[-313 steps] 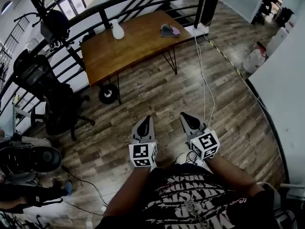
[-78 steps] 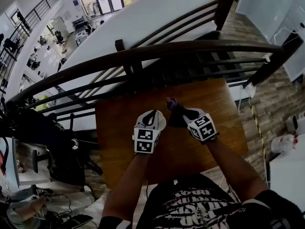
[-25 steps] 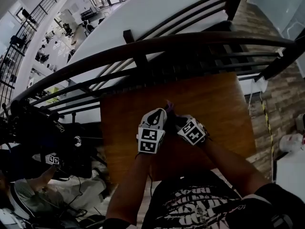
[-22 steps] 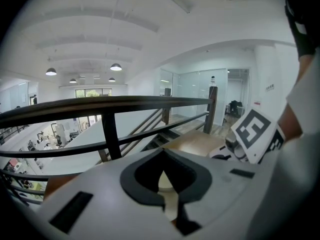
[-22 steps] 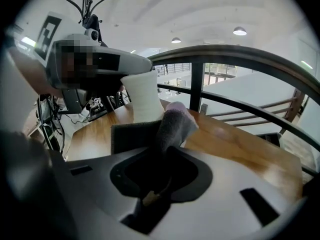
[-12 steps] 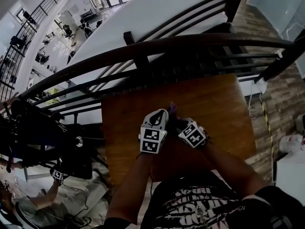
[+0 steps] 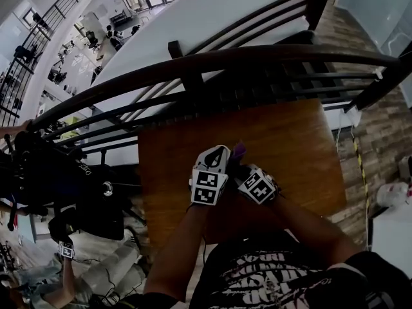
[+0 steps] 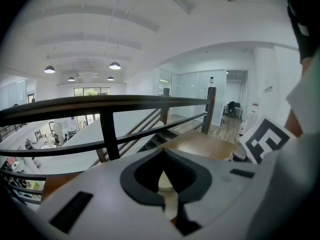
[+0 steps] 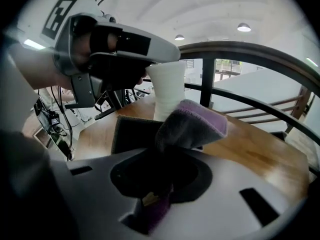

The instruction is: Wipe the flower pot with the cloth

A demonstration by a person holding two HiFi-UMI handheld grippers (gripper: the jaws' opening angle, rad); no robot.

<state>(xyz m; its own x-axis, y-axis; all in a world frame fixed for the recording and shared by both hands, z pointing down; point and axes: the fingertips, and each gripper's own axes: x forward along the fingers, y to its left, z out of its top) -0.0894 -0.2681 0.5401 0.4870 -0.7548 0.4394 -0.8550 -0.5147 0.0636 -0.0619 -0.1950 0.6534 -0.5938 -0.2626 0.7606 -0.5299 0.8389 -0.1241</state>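
The left fingers point(image 9: 122, 64) clamp the pot point(image 9: 167, 91) steady so the right fingers point(image 9: 131, 134), pinching the cloth point(image 9: 192, 124) (at its five o'clock), can wipe.

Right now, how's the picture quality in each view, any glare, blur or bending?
Head view: table dim, white wall beyond the railing blown out, railing bowed by the lens. Left gripper view: black corners, bright ceiling. Right gripper view: cloth sharp, flower pot washed pale.
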